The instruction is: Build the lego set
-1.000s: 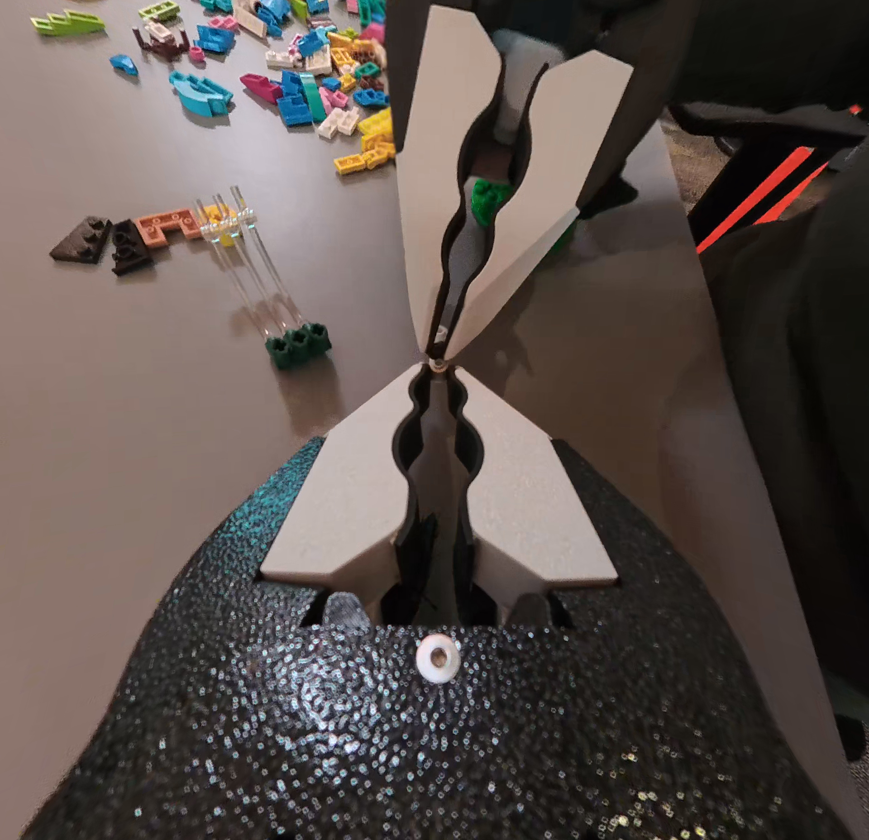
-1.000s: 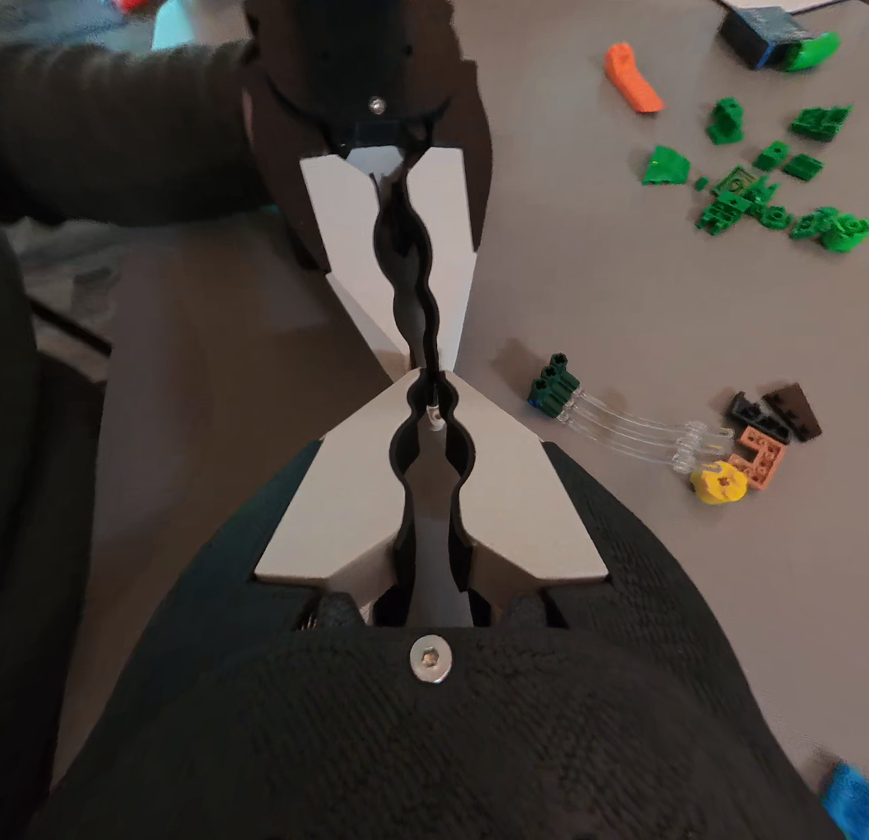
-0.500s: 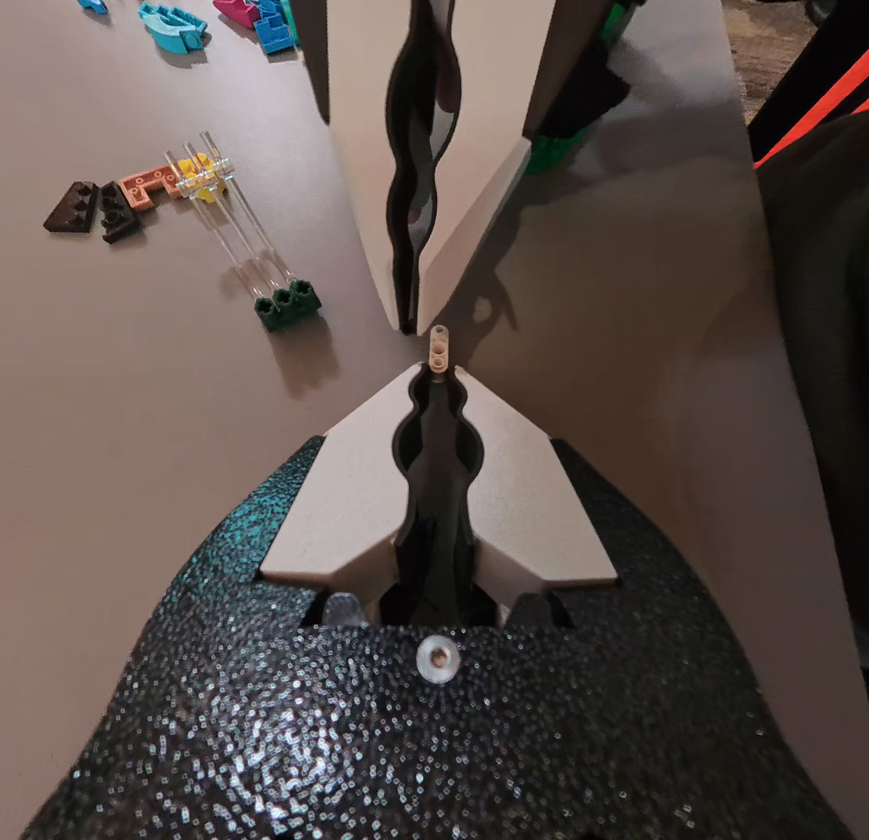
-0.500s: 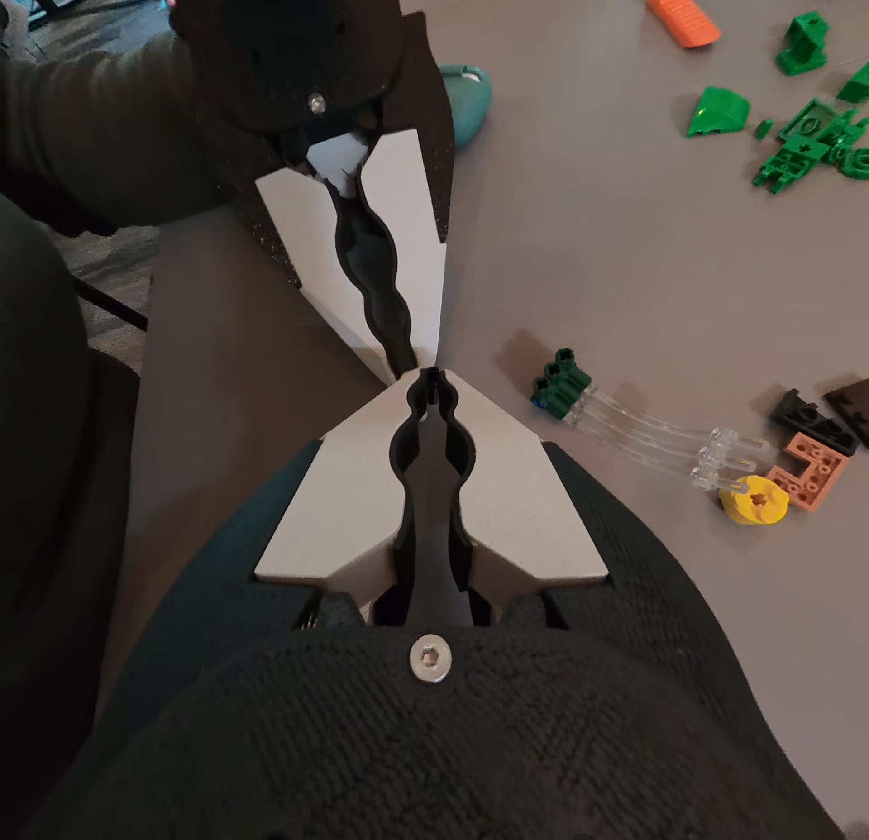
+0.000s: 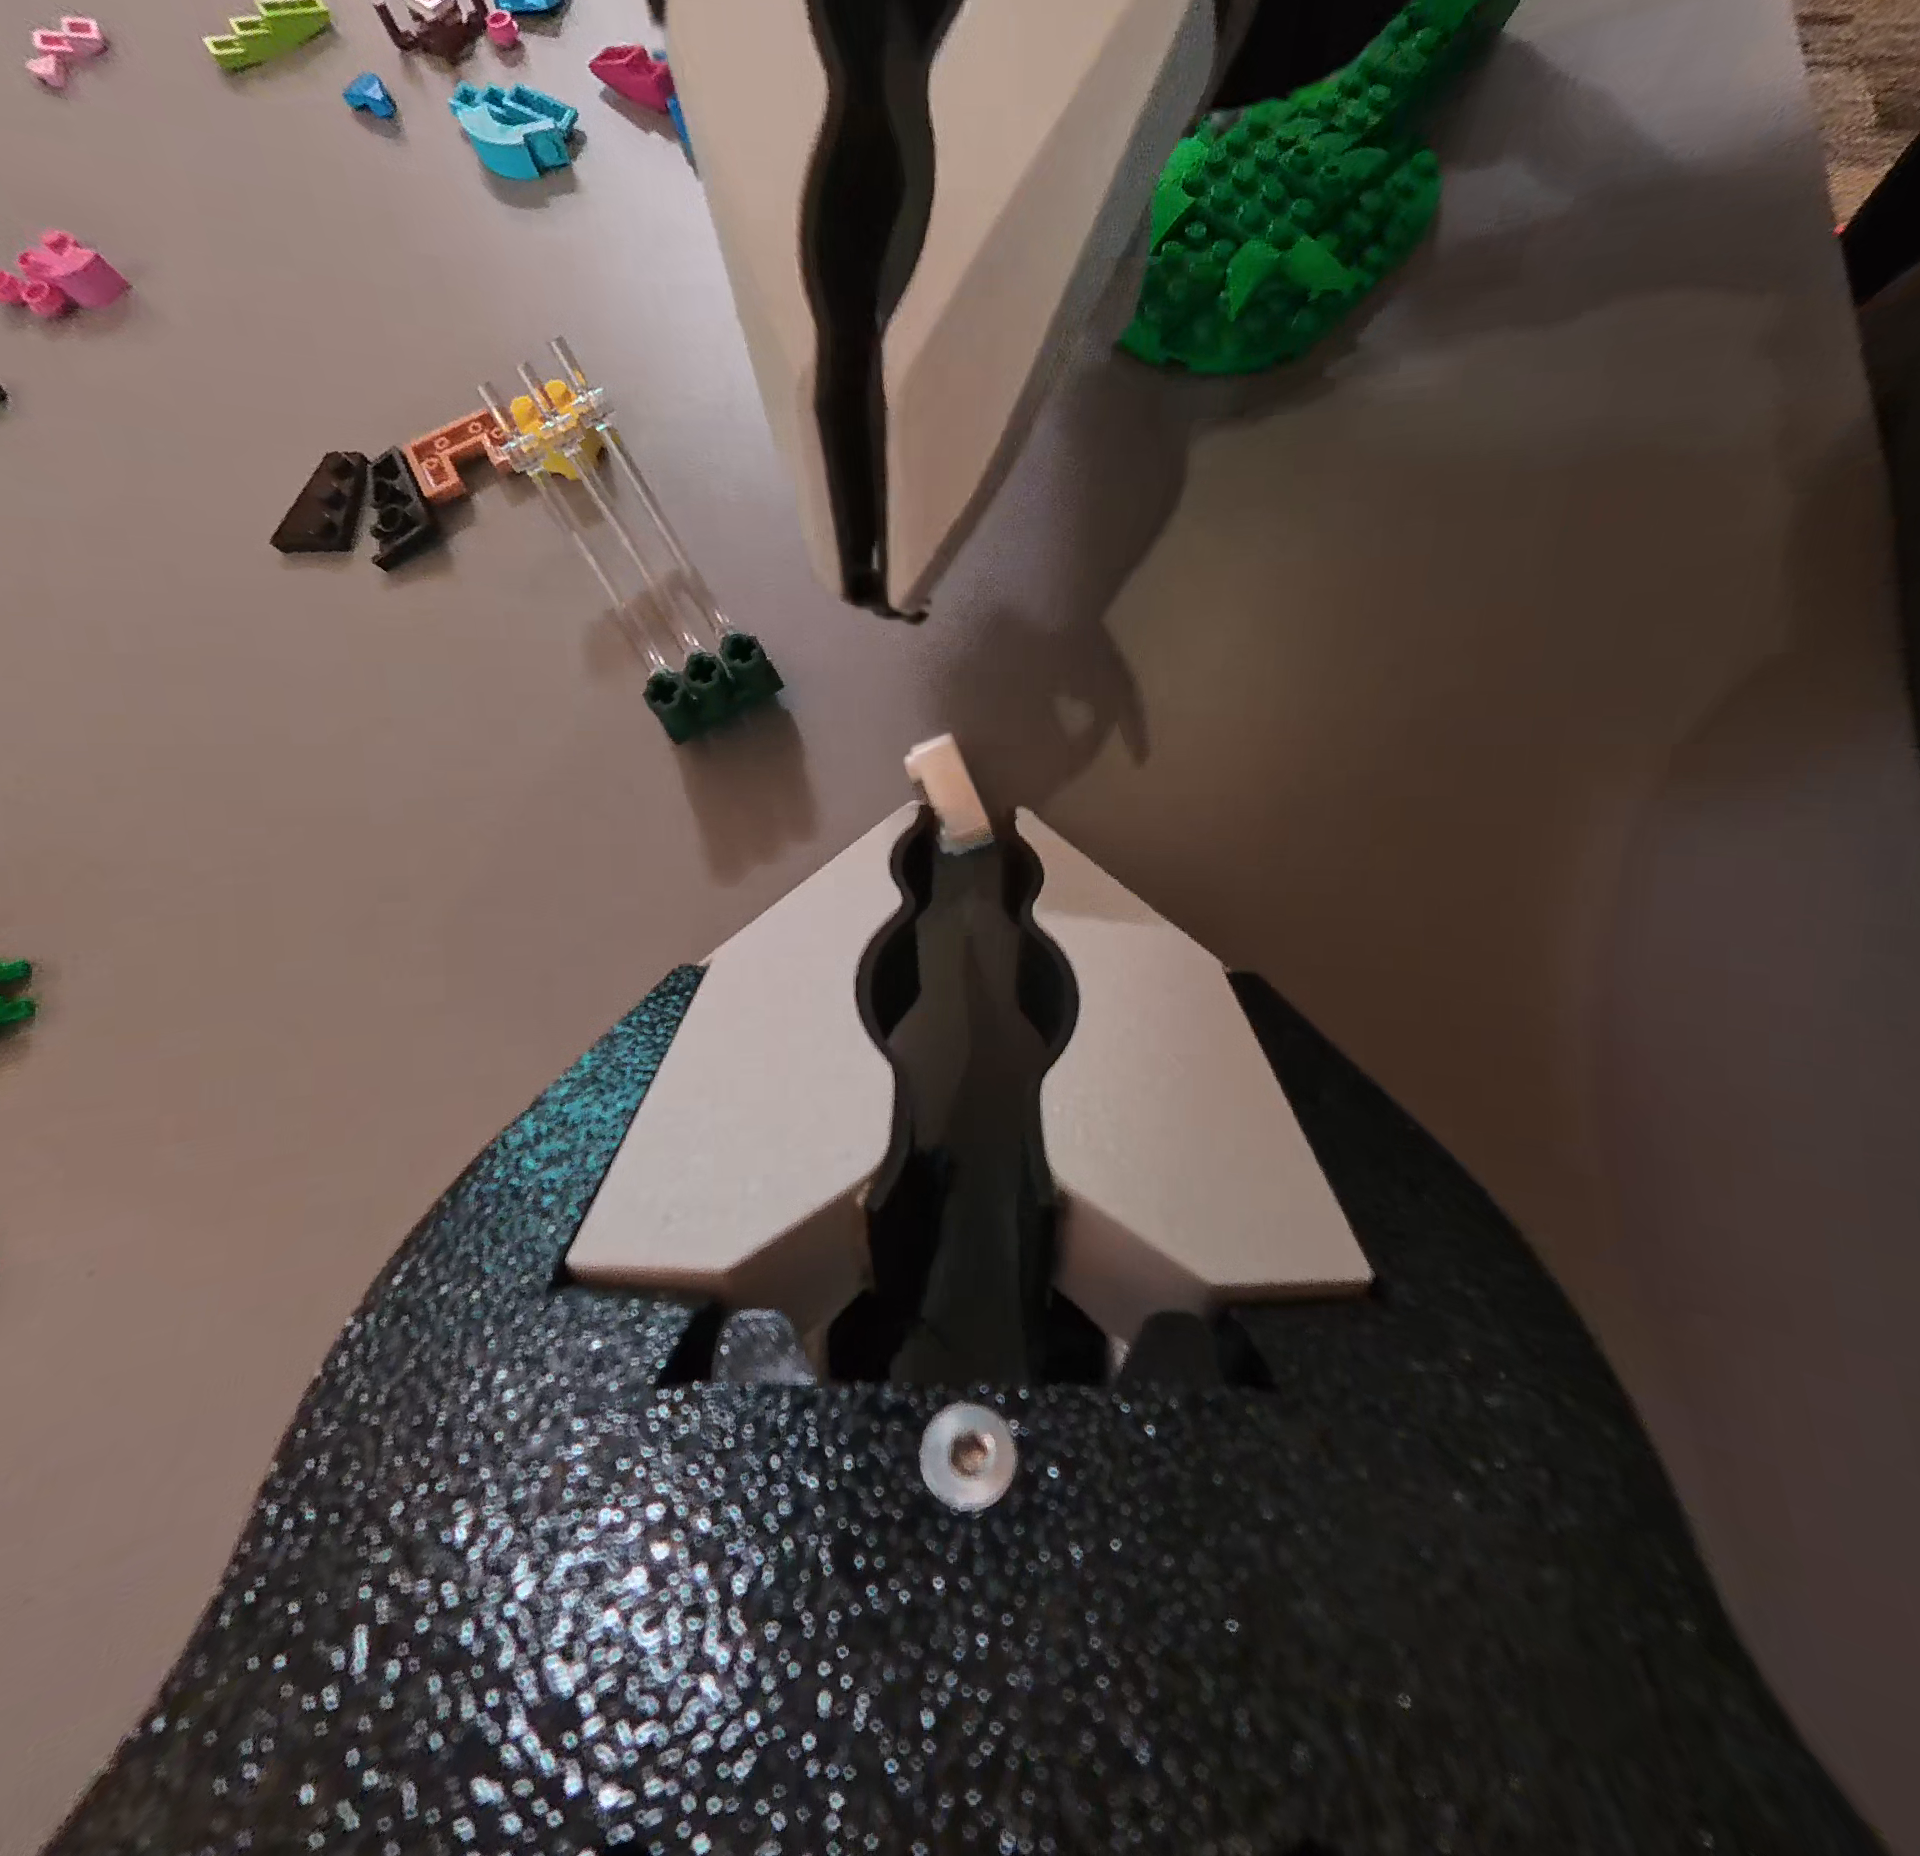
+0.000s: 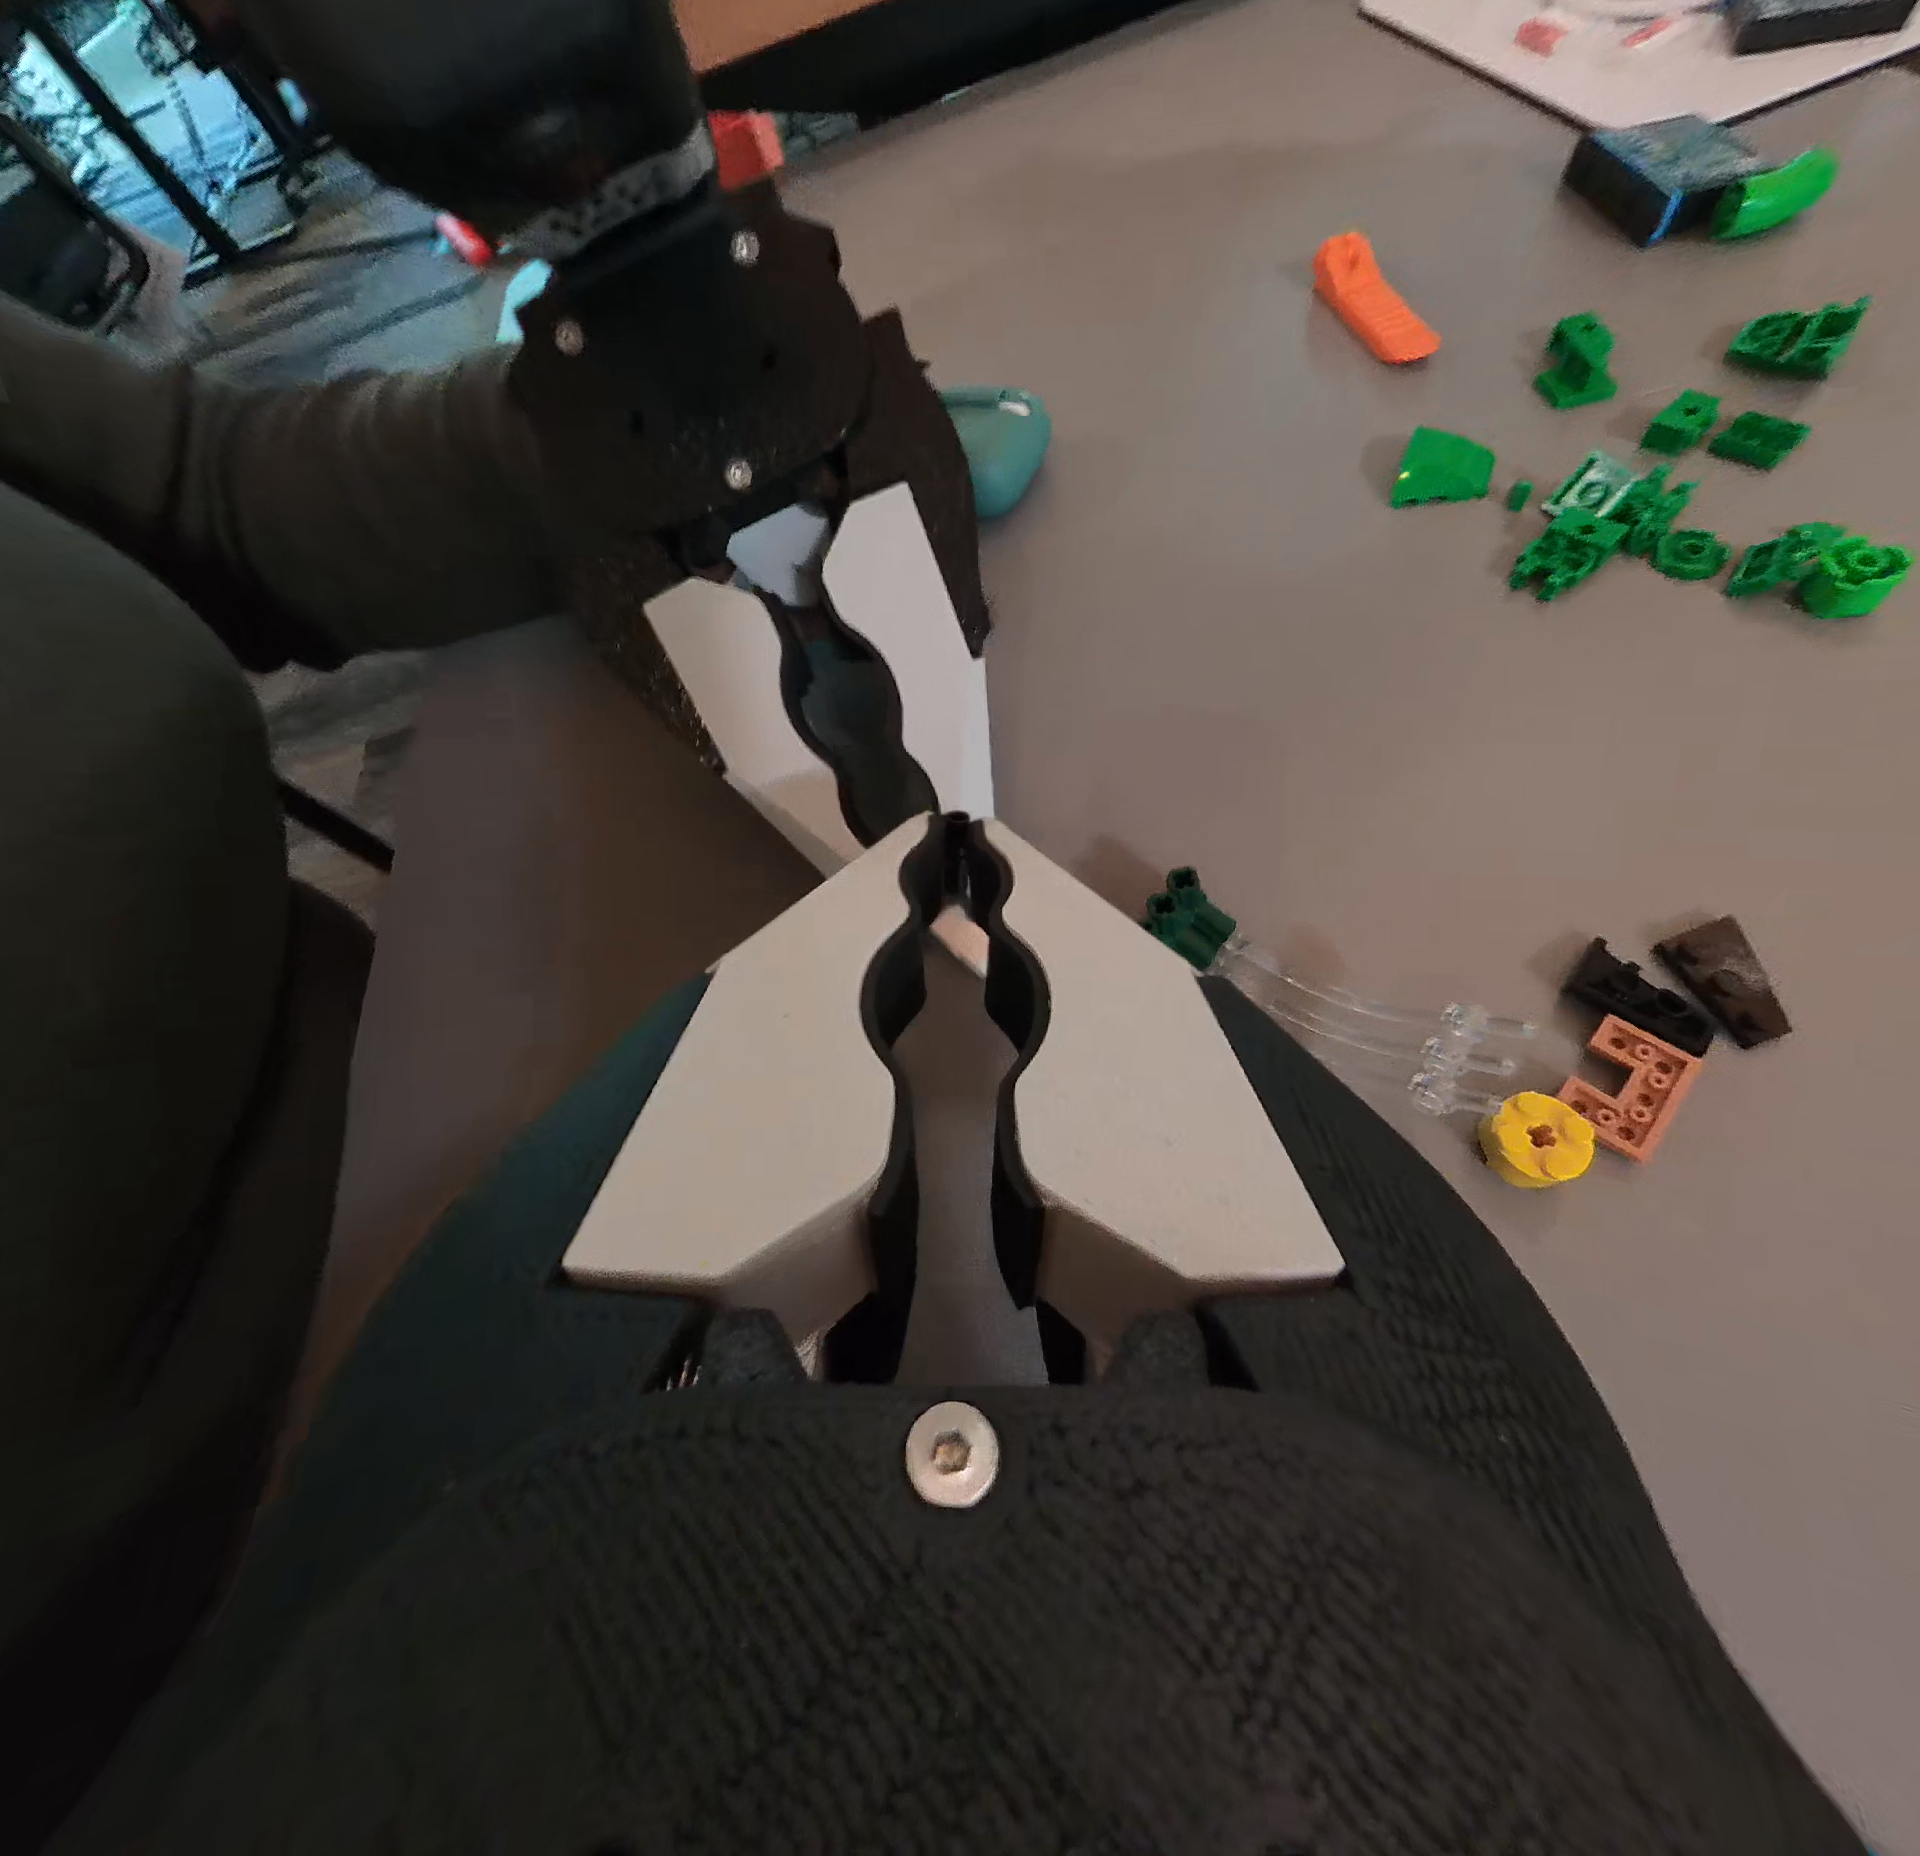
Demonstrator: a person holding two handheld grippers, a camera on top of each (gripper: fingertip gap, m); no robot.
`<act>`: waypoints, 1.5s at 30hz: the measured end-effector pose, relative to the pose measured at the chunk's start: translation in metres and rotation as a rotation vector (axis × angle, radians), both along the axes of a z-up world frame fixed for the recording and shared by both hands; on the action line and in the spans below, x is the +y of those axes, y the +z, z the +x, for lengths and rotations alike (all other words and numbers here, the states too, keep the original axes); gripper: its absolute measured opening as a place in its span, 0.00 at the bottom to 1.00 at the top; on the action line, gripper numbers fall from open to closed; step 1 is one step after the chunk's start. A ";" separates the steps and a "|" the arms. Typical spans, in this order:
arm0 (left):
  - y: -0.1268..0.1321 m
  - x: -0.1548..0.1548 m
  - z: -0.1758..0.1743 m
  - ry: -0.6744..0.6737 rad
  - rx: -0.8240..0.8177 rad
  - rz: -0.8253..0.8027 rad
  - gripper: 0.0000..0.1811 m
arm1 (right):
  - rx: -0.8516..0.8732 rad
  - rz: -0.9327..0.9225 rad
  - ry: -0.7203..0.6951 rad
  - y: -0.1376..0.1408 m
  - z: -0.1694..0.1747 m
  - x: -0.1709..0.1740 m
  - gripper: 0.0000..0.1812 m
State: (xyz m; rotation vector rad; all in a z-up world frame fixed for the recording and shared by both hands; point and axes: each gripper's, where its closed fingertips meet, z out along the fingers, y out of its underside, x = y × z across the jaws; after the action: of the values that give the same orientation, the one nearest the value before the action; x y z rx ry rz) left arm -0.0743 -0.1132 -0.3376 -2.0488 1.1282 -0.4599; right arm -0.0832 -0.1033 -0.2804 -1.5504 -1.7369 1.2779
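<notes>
1. While the left gripper pinches a small pale lego piece at its very tips, the piece juts forward and slightly left beyond the jaws, its long axis roughly in line with the fingers.
2. The right gripper hangs opposite, tips pointing back at the piece, apart from it and a little to the left of its line. Its jaws are pressed nearly together; in the right wrist view a thin dark part seems to sit between the tips, though what it is cannot be told.
3. The mating move likely turns on bringing the two tips onto one axis; the gap is short, so either hand could close it.
4. On the table, the clear rods in a dark green block lie to the left, and the green build lies beyond the right gripper.
</notes>
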 end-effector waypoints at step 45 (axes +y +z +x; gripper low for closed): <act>0.001 -0.005 0.003 0.310 0.062 0.090 0.05 | 0.470 -0.139 -0.405 0.080 0.040 0.012 0.02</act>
State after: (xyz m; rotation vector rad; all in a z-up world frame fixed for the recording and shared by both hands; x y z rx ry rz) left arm -0.0716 -0.1180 -0.3365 -2.1226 0.8287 -0.1895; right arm -0.0429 -0.0916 -0.2008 -1.4307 -1.0049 1.4227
